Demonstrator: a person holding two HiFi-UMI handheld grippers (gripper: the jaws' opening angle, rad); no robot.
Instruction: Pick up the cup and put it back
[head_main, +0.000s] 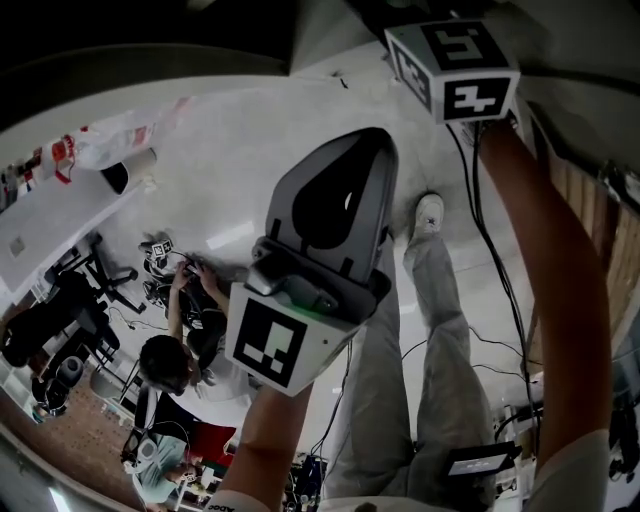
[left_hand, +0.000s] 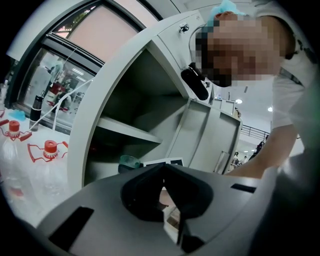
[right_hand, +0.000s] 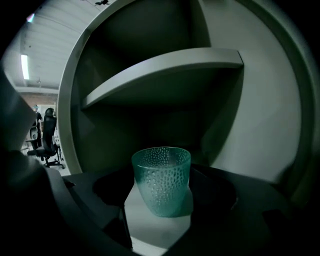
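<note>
**A:** What's the small teal tumbler-shaped cup (right_hand: 161, 180) made of?

**B:** It's translucent, but I can't tell if it's glass or plastic. The wall is pebbled with tiny dimples and frosted lower down.

**A:** And the off-white cabinet with a shelf (right_hand: 165, 70) around it?

**B:** Smooth, matt panels. The left gripper (left_hand: 164, 170) has a grey shell of matt moulded plastic, and the clear bottles with red caps (left_hand: 47, 170) look like thin, glossy plastic.

The left hand-held gripper (left_hand: 164, 166), jaws together, faces an open cabinet (left_hand: 86, 120) holding a cup (left_hand: 129, 160).
</note>
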